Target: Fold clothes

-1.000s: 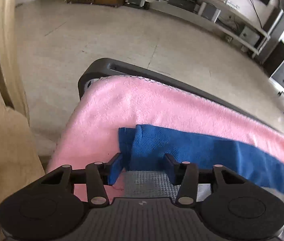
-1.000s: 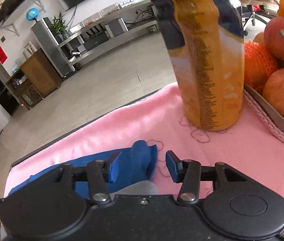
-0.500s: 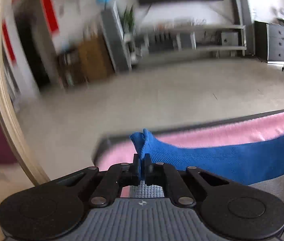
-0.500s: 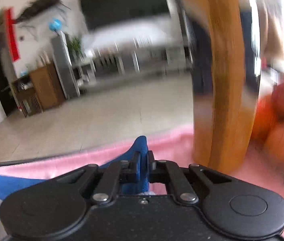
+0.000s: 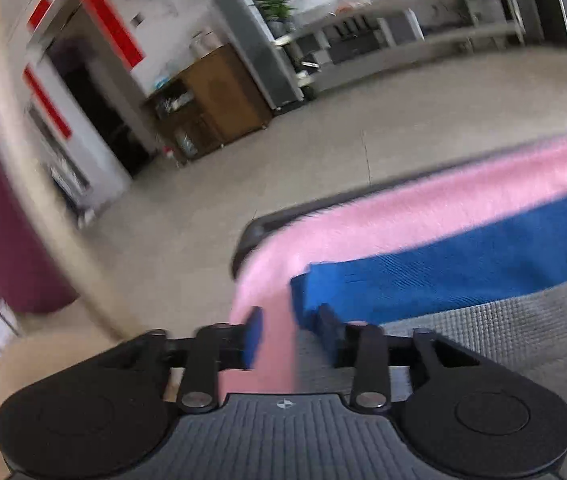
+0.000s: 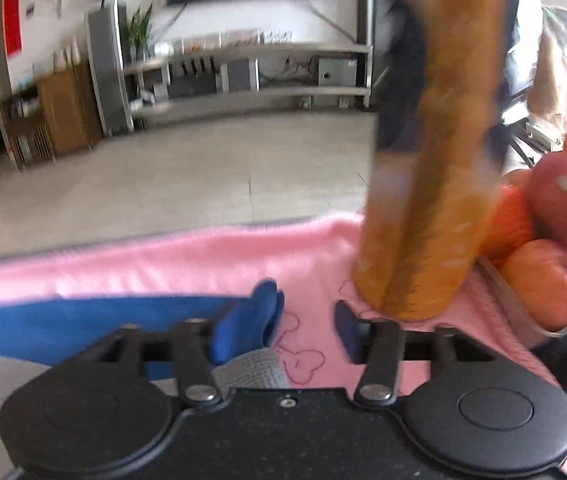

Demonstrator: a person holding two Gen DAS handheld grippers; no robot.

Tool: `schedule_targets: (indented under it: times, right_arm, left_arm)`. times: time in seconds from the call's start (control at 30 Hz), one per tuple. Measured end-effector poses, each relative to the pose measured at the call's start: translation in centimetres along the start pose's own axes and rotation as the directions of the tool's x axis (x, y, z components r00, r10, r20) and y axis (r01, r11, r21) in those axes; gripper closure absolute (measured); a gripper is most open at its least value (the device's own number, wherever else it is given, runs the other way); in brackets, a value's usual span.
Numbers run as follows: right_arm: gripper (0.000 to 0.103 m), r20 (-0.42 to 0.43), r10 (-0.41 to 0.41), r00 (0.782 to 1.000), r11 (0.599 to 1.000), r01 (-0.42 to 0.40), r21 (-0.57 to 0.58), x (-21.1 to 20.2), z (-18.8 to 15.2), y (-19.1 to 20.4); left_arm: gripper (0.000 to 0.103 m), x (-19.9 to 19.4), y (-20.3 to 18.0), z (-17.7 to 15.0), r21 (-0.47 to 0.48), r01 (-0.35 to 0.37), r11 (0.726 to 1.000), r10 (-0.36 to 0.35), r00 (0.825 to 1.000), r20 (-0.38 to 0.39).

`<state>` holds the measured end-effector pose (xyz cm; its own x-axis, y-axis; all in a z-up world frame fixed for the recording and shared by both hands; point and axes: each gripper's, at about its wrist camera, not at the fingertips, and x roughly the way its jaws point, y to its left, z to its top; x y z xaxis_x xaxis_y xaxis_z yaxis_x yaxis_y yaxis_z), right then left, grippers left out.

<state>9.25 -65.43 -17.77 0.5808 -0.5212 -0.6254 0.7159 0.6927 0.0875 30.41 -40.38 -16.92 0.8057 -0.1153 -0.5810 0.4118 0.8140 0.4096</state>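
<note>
**Operator:** Status, near field first. My left tool stands with its jaws apart, nothing between them but pink cloth below. My right tool is likewise spread and empty. Half a second ago both were clamped on the blue edge; both have now let go.

**Monitor:** Where is the garment?

**Operator:** The garment lies flat on the pink cloth covering the table. In the left view its blue corner sits just beside the inner finger, with the grey part nearer the camera. In the right view the other blue corner rests against the left finger, bunched slightly upward.

**Monitor:** Meaning for the task?

**Operator:** My judgement: the blue edge was lifted, carried and set down, so one fold is laid. The bunched right corner may want smoothing before the next fold.

**Monitor:** Count, near to far.

**Operator:** Two tools. One garment, blue and grey. One pink cloth. One tall orange bottle, standing just beyond the right tool, blurred. One tray of fruit at the right edge; at least three fruits visible, exact number uncertain. Beyond the table: bare floor, one wooden cabinet, one long shelf unit against the wall.

**Monitor:** Hazard?

**Operator:** The bottle stands near the right tool's path; I should avoid swinging wide.
</note>
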Motion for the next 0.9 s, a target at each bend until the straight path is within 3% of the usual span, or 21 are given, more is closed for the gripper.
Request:
schedule_targets:
  times: [0.13,0.27,0.33,0.43,0.5,0.53,0.6,0.67,0.7,0.77,0.83,0.9]
  right_arm:
    - [0.036,0.017,0.093,0.996,0.991,-0.094,0.097,-6.6,1.2,-1.8]
    - [0.029,0.046,0.176,0.983,0.965,-0.182,0.187,-11.8,1.4,-4.0]
    - [0.029,0.011,0.221,0.975,0.95,-0.218,0.222,-11.4,0.5,-4.5]
    - [0.029,-0.083,0.316,0.945,0.919,-0.284,0.273,-9.0,-1.7,-4.8]
    - [0.046,-0.141,0.379,0.915,0.894,-0.322,0.31,-7.4,-3.2,-4.9]
    - [0.061,-0.17,0.409,0.896,0.881,-0.34,0.33,-6.6,-4.0,-5.0]
    - [0.064,-0.223,0.47,0.854,0.851,-0.372,0.37,-5.0,-5.5,-5.2]
    - [0.064,-0.199,0.461,0.865,0.835,-0.347,0.426,-4.2,-6.7,-7.0]
    - [0.07,-0.187,0.456,0.87,0.826,-0.335,0.454,-3.7,-7.3,-7.9]
    - [0.103,-0.164,0.444,0.881,0.803,-0.311,0.508,-2.9,-8.6,-9.7]
    - [0.103,-0.142,0.431,0.891,0.777,-0.286,0.56,-2.0,-9.9,-11.5]
    - [0.103,-0.116,0.407,0.906,0.741,-0.253,0.622,-1.9,-10.7,-13.6]
  left_arm:
    - [0.059,-5.3,4.4,-1.0,-0.084,0.046,0.995,-0.047,0.999,-0.017]
    - [0.06,-9.7,7.0,-2.6,-0.187,0.14,0.972,-0.143,0.99,-0.007]
    - [0.06,-10.7,7.2,-3.5,-0.233,0.198,0.952,-0.208,0.978,-0.019]
    - [0.06,-10.9,6.0,-5.2,-0.277,0.255,0.926,-0.276,0.96,-0.039]
    - [0.061,-10.1,5.3,-6.3,-0.277,0.24,0.931,-0.262,0.964,-0.045]
    - [0.062,-9.7,5.0,-6.8,-0.276,0.232,0.933,-0.255,0.966,-0.048]
    - [0.061,-8.9,4.4,-7.9,-0.276,0.217,0.936,-0.241,0.969,-0.055]
    - [0.061,-8.0,3.7,-8.9,-0.275,0.202,0.94,-0.227,0.972,-0.061]
    - [0.061,-7.6,3.4,-9.5,-0.275,0.195,0.942,-0.22,0.973,-0.064]
    - [0.063,-6.8,2.8,-10.6,-0.274,0.18,0.945,-0.206,0.976,-0.07]
    - [0.063,-6.8,2.3,-11.0,-0.242,0.132,0.961,-0.154,0.985,-0.075]
    - [0.058,-7.5,2.5,-11.2,-0.213,0.039,0.976,-0.059,0.994,-0.09]
